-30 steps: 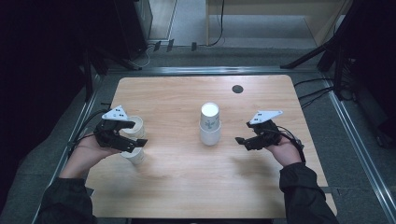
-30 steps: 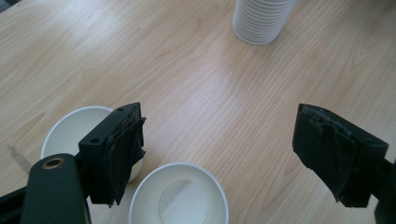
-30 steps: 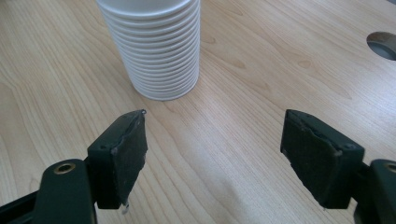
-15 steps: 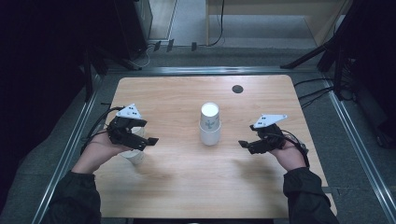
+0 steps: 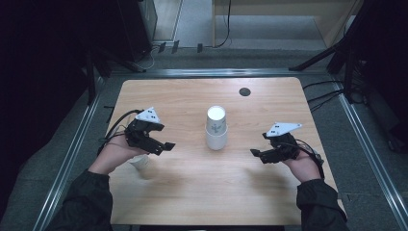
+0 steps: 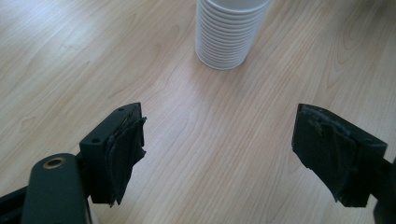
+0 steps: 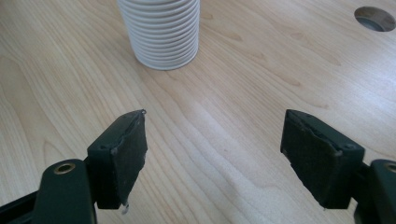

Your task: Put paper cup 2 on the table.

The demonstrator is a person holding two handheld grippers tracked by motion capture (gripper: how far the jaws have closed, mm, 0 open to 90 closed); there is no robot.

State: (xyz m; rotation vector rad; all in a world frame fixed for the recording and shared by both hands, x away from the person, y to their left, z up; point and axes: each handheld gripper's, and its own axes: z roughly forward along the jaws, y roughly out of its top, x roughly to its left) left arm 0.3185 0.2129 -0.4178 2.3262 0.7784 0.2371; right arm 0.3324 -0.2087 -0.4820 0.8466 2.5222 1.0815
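Note:
A stack of white paper cups (image 5: 216, 129) stands upside down at the middle of the wooden table (image 5: 192, 192); its ribbed rims (image 6: 229, 37) face both gripper cameras, as do the same rims (image 7: 161, 35) from the other side. My left gripper (image 5: 166, 146) hovers left of the stack, pointing at it, open and empty (image 6: 219, 154). My right gripper (image 5: 256, 154) sits right of the stack, also aimed at it, open with nothing between its pads (image 7: 215, 154). A single white cup (image 5: 140, 162) lies partly hidden under my left hand.
A round cable hole (image 5: 245, 91) is set into the table's far right part, and the hole (image 7: 373, 17) also appears in the right gripper view. Metal rails (image 5: 72, 159) run along the table's sides. Dark equipment stands behind the far edge.
My left gripper has moved right, toward the cup stack, away from the single cup near my left hand. The right gripper has stayed put.

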